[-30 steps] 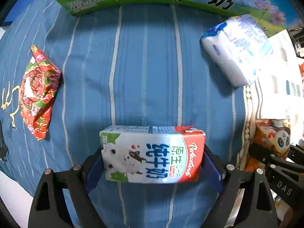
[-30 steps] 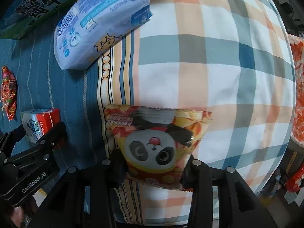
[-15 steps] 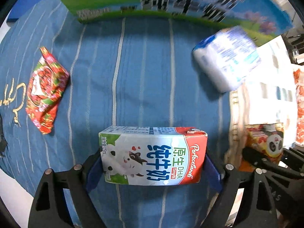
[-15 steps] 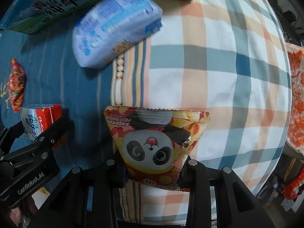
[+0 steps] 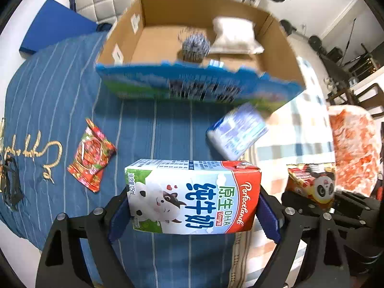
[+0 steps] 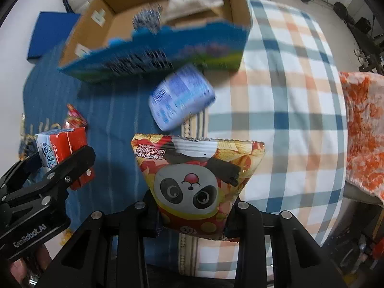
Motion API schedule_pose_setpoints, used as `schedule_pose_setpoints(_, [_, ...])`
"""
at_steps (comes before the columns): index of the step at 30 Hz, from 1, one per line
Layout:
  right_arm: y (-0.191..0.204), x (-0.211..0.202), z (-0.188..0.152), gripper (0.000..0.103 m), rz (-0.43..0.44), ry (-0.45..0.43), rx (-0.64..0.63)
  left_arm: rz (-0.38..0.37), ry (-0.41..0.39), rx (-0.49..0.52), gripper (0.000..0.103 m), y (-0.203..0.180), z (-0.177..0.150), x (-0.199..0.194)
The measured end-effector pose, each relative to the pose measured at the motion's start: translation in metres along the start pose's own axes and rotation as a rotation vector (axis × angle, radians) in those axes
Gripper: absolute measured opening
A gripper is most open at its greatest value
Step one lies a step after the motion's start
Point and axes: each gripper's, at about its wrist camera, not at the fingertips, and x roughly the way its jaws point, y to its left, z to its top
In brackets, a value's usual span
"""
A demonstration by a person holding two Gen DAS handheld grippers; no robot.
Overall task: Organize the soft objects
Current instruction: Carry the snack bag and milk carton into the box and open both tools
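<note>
Two items are held clear of the bed at once. A milk carton (image 5: 193, 198) is clamped in the left gripper (image 5: 193, 213), whose jaws stand wide on its short ends, so the carton's long axis runs straight across the jaws. A panda snack bag (image 6: 196, 182) is pinched at its lower part by the right gripper (image 6: 192, 216), whose jaws have just been closing on it and now stand narrow. An open cardboard box (image 5: 276, 45) lies ahead of both grippers, beyond the striped blue bedcover (image 5: 60, 91); the left gripper seems slightly nearer its middle. A white pack (image 5: 234, 36) and a patterned roll (image 5: 195, 46) are already inside. A red sachet (image 5: 92, 153) and a blue-white tissue pack (image 5: 237, 133) are left lying on the bed.
</note>
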Motion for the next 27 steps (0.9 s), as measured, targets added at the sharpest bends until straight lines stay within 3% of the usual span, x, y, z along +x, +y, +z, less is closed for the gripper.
schedule_pose_setpoints(13, [0.032, -0.061, 0.046, 0.037, -0.047, -0.195, -0.052, -0.029, -0.164, 0.035, 0.089, 0.0, 0.063, -0.08])
schedule_pose_setpoints(27, [0.042, -0.083, 0.121, 0.037, -0.045, -0.32, -0.037, -0.027, -0.244, 0.037, 0.089, 0.023, 0.142, -0.087])
